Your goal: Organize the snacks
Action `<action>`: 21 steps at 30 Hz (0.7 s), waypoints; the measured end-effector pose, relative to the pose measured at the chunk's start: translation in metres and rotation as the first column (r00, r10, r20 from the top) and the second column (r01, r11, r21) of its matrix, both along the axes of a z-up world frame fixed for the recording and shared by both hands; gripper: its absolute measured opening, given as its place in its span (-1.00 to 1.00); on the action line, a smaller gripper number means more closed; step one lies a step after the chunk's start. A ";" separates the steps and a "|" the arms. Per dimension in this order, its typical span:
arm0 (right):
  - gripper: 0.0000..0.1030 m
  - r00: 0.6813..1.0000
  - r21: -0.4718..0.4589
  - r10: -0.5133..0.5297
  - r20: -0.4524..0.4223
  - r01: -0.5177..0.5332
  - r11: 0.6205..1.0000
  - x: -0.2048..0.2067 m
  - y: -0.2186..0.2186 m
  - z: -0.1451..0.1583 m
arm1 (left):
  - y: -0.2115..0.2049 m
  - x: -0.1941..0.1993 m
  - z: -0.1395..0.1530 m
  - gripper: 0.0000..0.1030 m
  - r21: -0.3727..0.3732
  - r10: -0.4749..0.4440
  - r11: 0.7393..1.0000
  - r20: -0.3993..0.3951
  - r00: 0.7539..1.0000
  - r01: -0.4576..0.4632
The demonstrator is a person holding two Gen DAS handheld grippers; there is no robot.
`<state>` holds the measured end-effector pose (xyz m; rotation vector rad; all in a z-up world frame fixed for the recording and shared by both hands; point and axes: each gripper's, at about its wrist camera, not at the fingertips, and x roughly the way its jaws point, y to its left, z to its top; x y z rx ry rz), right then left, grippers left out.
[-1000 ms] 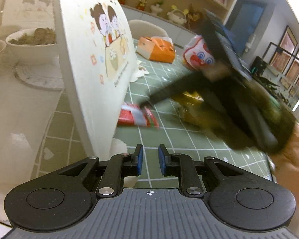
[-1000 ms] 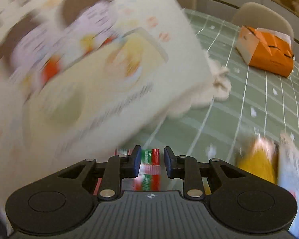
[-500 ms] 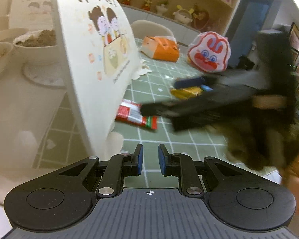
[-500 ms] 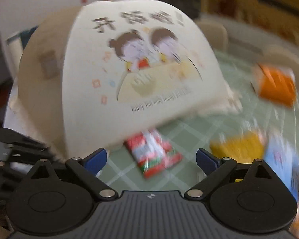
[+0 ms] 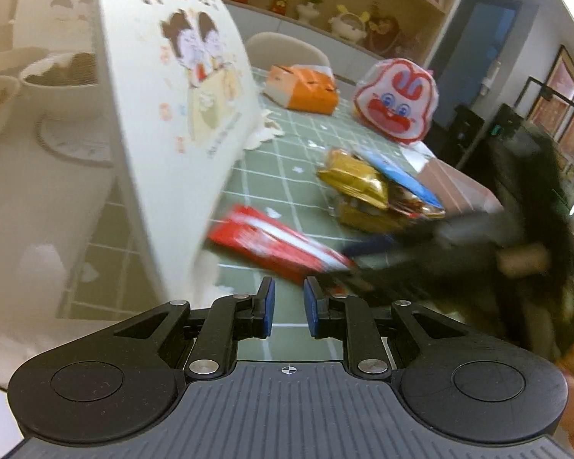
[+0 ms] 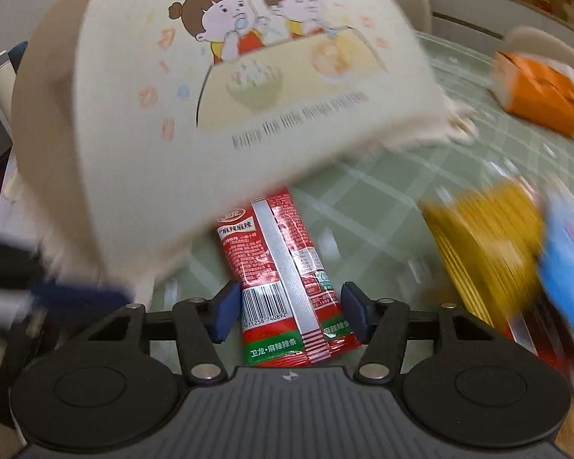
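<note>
Between right gripper (image 6: pixel 289 315) pads: red snack packet (image 6: pixel 283 267), flat on green checked tablecloth (image 5: pixel 287 160), barcode end nearest, far end just under the lower edge of the cream printed bag (image 6: pixel 218 88). Jaws closing, pads not yet pressing either long edge, so no grasp so far. Left gripper (image 5: pixel 288 308) nearly closed, nothing between pads, hovering above table near the bag's front corner.

Risks, judged:
- Flat foil pouch on smooth cloth: could buckle or squirt out forward as pads pinch its edges. Cause: thin slick film, little height to bite on.
- Pads might scrape cloth and bunch it if too low.
- Far end of packet could drag against the bag's edge on lifting and twist out of the grip.
- Heavy motion blur in both views: closing while moving sideways could mean an off-centre grip.

Count:
- Red packets: one.
- Gold wrapped snacks (image 5: pixel 354 181): at least two stacked, exact count unclear.
- Blue packet (image 5: pixel 405 179): one, on the gold pile.
- Orange pack (image 5: pixel 306 90): one.
- Rabbit-face bag (image 5: pixel 396 105): one.
- Bowls (image 5: pixel 63 84) at left: two.
</note>
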<state>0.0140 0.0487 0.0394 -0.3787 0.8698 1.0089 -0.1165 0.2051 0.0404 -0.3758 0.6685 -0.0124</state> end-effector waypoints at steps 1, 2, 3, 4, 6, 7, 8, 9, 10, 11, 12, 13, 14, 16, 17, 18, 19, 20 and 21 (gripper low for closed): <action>0.09 1.000 0.000 -0.023 -0.001 0.023 1.000 -0.005 -0.019 0.001 | -0.003 0.002 -0.001 -0.61 -0.004 -0.012 1.000 -0.001 1.000 0.012; 0.09 0.999 0.005 -0.048 0.006 0.048 0.999 -0.012 -0.038 0.001 | -0.007 0.005 -0.002 -0.61 -0.009 -0.023 1.000 -0.002 1.000 0.023; 0.09 0.996 0.006 -0.084 0.017 0.084 0.996 -0.019 -0.061 0.000 | -0.011 0.008 -0.002 -0.61 -0.015 -0.033 0.999 -0.004 0.999 0.033; 0.09 0.993 0.007 -0.118 0.026 0.117 0.993 -0.024 -0.080 -0.003 | -0.014 0.011 -0.003 -0.61 -0.021 -0.040 0.999 -0.004 0.999 0.040; 0.09 0.978 0.020 -0.206 0.040 0.206 0.978 -0.027 -0.115 -0.010 | -0.020 0.024 -0.004 -0.61 -0.041 -0.056 0.998 -0.004 0.998 0.056; 0.09 0.967 0.026 -0.252 0.041 0.251 0.967 -0.030 -0.133 -0.011 | -0.025 0.032 -0.004 -0.61 -0.051 -0.066 0.997 -0.003 0.998 0.066; 0.09 0.953 0.035 -0.299 0.037 0.298 0.954 -0.031 -0.152 -0.011 | -0.029 0.040 -0.004 -0.61 -0.059 -0.075 0.995 -0.001 0.997 0.075; 0.09 0.936 0.045 -0.350 0.034 0.348 0.936 -0.035 -0.171 -0.013 | -0.033 0.048 -0.003 -0.61 -0.066 -0.081 0.995 -0.001 0.997 0.080; 0.10 0.920 0.054 -0.391 0.033 0.389 0.920 -0.039 -0.186 -0.013 | -0.038 0.056 -0.001 -0.61 -0.072 -0.085 0.994 0.003 0.996 0.085; 0.10 0.903 0.060 -0.427 0.037 0.425 0.903 -0.040 -0.196 -0.015 | -0.043 0.065 0.002 -0.61 -0.082 -0.092 0.992 0.015 0.996 0.092; 0.12 0.887 0.062 -0.460 0.047 0.457 0.887 -0.041 -0.204 -0.018 | -0.046 0.075 0.005 -0.61 -0.091 -0.095 0.991 0.026 0.995 0.097; 0.19 0.876 0.068 -0.479 0.056 0.475 0.877 -0.042 -0.209 -0.020 | -0.049 0.088 0.012 -0.61 -0.098 -0.098 0.990 0.041 0.994 0.102; 0.21 0.875 0.083 -0.481 0.060 0.475 0.876 -0.046 -0.215 -0.021 | -0.053 0.100 0.019 -0.61 -0.099 -0.099 0.990 0.055 0.994 0.104; 0.31 0.870 0.122 -0.488 0.068 0.478 0.870 -0.048 -0.223 -0.022 | -0.055 0.127 0.032 -0.61 -0.088 -0.089 0.992 0.072 0.993 0.095; 0.34 0.862 0.145 -0.501 0.081 0.487 0.861 -0.049 -0.225 -0.021 | -0.055 0.139 0.038 -0.61 -0.060 -0.066 0.996 0.079 0.995 0.071; 0.38 0.847 0.173 -0.519 0.113 0.498 0.850 -0.050 -0.229 -0.021 | -0.055 0.151 0.041 -0.61 -0.015 -0.047 0.999 0.086 0.995 0.048; 0.40 0.832 0.196 -0.536 0.141 0.507 0.839 -0.051 -0.232 -0.021 | -0.053 0.161 0.043 -0.61 0.022 -0.025 0.999 0.086 0.996 0.024; 0.41 0.816 0.221 -0.553 0.167 0.516 0.828 -0.051 -0.234 -0.022 | -0.049 0.174 0.042 -0.61 0.045 0.003 0.999 0.070 0.998 -0.006; 0.46 0.803 0.242 -0.567 0.184 0.522 0.818 -0.051 -0.234 -0.024 | -0.043 0.186 0.038 -0.60 0.034 0.014 0.999 0.040 0.999 -0.016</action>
